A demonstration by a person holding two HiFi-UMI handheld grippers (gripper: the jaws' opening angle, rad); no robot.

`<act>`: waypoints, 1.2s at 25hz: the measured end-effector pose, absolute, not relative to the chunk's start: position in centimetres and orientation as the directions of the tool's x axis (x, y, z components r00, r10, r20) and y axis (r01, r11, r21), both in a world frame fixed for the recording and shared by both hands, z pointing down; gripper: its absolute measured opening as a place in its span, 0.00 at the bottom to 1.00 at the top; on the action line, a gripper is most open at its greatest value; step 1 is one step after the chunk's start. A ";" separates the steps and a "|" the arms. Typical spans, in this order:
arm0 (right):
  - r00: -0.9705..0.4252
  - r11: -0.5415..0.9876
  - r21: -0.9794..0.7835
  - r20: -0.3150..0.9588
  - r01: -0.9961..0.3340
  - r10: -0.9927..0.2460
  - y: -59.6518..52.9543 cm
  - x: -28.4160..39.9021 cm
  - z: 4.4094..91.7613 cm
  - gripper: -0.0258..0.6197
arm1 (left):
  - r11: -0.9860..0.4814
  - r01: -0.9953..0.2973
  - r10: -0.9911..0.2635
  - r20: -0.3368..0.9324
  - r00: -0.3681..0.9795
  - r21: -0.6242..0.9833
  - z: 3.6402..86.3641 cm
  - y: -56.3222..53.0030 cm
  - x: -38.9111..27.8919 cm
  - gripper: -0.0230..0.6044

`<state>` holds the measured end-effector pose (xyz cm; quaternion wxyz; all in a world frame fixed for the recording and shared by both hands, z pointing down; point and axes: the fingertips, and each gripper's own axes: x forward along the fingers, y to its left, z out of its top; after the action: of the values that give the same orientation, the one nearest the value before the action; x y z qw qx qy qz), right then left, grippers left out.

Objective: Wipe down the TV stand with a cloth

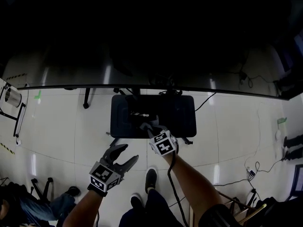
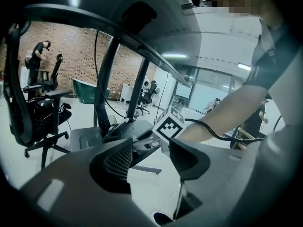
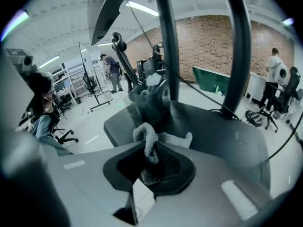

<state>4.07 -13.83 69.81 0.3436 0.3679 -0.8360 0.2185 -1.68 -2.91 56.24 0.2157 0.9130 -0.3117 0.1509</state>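
Observation:
The TV stand's flat black base lies on the pale floor, with its two dark poles rising from it. My right gripper reaches over the base's near edge and is shut on a pale grey terry cloth. The cloth loops up out of the jaws and hangs just over the base. My left gripper hangs open and holds nothing, off the base to its near left. In the left gripper view, the base and the right gripper's marker cube show beyond the open left gripper.
Black cables trail over the floor at right. The person's shoes stand just short of the base. Office chairs and other people are around the room; a brick wall stands behind.

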 end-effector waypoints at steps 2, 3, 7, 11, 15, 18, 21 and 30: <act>-0.506 0.661 -0.116 0.745 -0.741 -0.436 -12.8 1.9 70.9 0.11 | -0.708 -0.640 -0.512 0.408 0.756 0.298 55.9 -2.7 -2.0 0.46; -0.505 0.669 -0.115 0.751 -0.734 -0.426 -12.4 1.4 71.5 0.11 | -0.705 -0.645 -0.517 0.408 0.752 0.296 55.9 -2.7 -2.3 0.46; -0.497 0.664 -0.112 0.756 -0.739 -0.426 -12.0 2.6 72.3 0.11 | -0.699 -0.651 -0.523 0.409 0.747 0.296 56.2 -2.3 -3.0 0.46; -0.459 0.628 -0.091 0.764 -0.773 -0.454 -11.9 6.6 72.0 0.11 | -0.697 -0.649 -0.519 0.411 0.749 0.304 56.5 -1.9 -3.0 0.46; -0.394 0.554 -0.065 0.772 -0.830 -0.499 -12.3 12.4 71.8 0.11 | -0.706 -0.643 -0.514 0.411 0.753 0.296 56.9 -2.1 -2.4 0.46; -0.335 0.506 -0.026 0.779 -0.862 -0.530 -12.4 17.0 71.9 0.11 | -0.715 -0.625 -0.490 0.413 0.768 0.312 57.0 -2.0 -1.4 0.46; -0.278 0.455 0.002 0.788 -0.891 -0.549 -12.3 21.2 72.0 0.11 | -0.725 -0.613 -0.478 0.412 0.776 0.314 57.0 -2.2 -0.5 0.46; -0.188 0.387 0.069 0.786 -0.920 -0.588 -10.5 27.1 69.4 0.11 | -0.743 -0.598 -0.476 0.391 0.787 0.301 55.5 -1.9 0.5 0.46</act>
<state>27.06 -10.50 69.41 0.3823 0.5096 -0.7398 0.2165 0.46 -1.95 55.46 0.2093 0.9219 -0.2914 0.1462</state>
